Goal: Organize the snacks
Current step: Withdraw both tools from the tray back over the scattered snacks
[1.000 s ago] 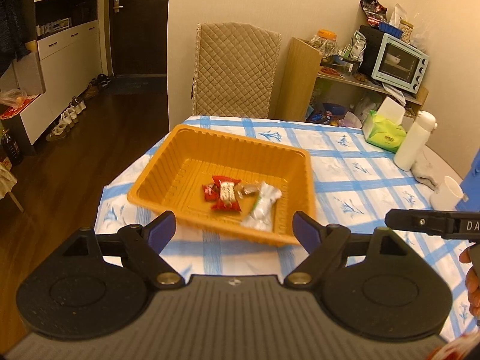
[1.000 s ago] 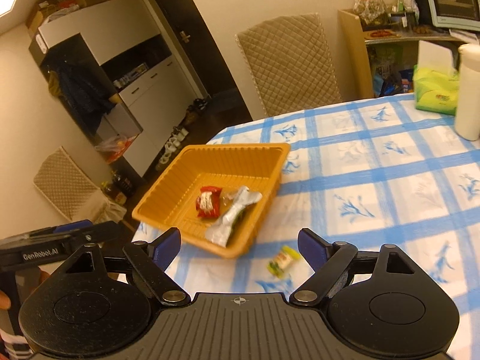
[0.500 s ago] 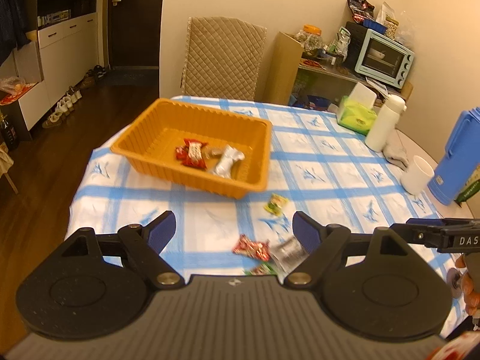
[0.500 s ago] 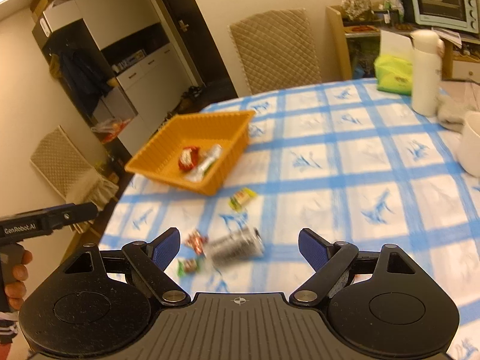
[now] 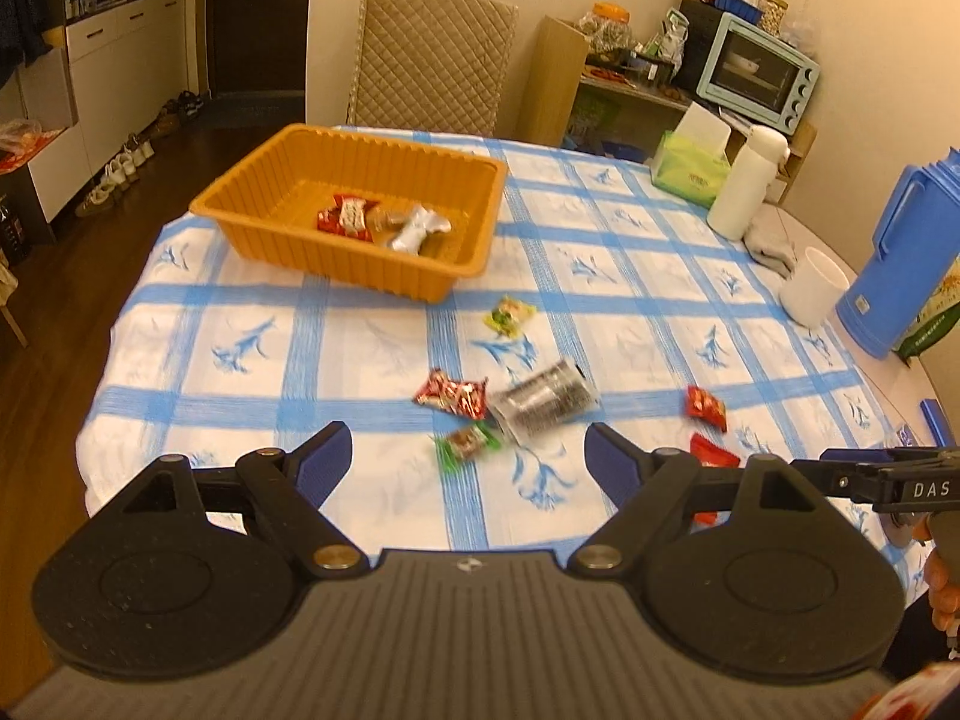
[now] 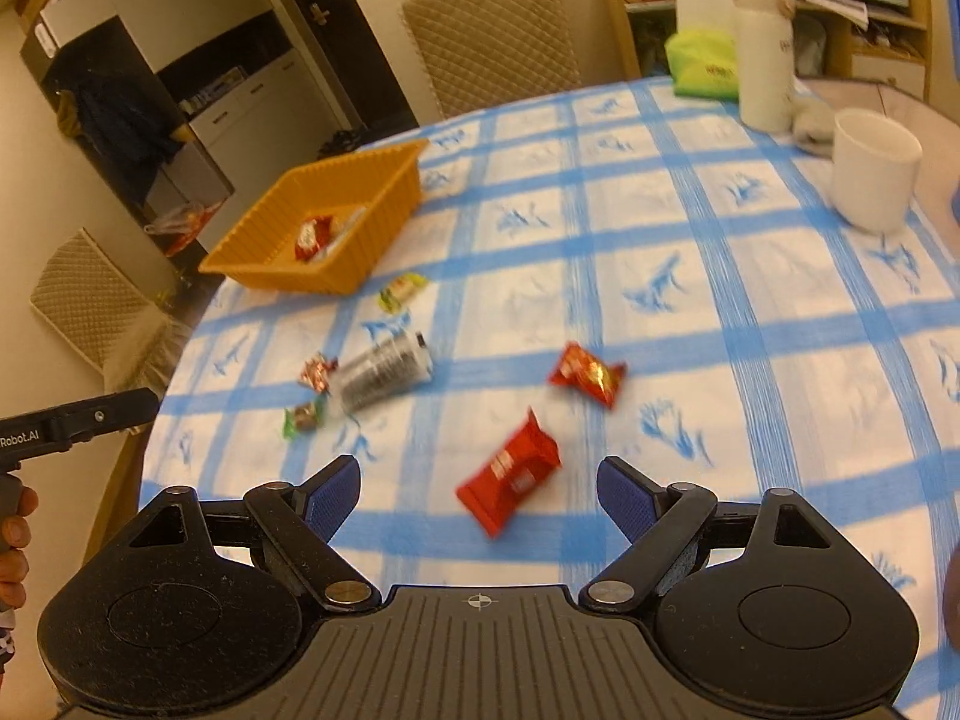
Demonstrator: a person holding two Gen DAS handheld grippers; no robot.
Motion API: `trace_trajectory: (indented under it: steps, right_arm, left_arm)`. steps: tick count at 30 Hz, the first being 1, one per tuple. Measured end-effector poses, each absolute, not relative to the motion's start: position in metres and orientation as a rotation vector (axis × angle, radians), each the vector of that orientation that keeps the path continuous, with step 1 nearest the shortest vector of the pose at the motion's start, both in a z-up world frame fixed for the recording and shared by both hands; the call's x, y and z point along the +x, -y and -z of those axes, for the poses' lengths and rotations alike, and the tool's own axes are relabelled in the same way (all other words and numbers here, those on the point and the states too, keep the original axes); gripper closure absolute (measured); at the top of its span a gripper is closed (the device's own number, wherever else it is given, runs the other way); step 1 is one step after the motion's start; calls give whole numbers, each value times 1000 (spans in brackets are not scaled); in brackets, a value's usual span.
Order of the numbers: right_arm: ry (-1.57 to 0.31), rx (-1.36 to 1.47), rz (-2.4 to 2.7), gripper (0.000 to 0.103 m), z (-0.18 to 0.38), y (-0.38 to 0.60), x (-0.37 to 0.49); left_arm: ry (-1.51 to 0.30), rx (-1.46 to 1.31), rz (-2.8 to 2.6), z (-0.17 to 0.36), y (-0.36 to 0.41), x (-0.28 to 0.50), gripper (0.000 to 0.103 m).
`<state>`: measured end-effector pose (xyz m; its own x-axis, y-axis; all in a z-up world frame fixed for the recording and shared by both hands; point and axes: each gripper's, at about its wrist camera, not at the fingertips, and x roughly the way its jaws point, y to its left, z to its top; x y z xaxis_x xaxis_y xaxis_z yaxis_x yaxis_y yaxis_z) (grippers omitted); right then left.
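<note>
Both claws released, red snack packet [image 6: 510, 474] just ahead of right claw [image 6: 478, 495]

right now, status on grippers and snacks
Left gripper open, empty. Right gripper open, red wrapper just ahead. Orange basket part filled, loose snacks on tablecloth. Nothing blocking.
</note>
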<state>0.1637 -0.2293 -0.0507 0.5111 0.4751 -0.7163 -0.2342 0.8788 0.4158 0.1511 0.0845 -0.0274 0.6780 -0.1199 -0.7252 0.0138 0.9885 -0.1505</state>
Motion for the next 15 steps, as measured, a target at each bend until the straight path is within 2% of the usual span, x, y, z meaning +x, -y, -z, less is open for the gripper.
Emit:
trace_trajectory:
  steps: [15]
  right_arm:
    - [-1019, 302, -414, 18, 79, 224, 157]
  left_arm:
    - [-893, -114, 127, 53, -59, 144, 20]
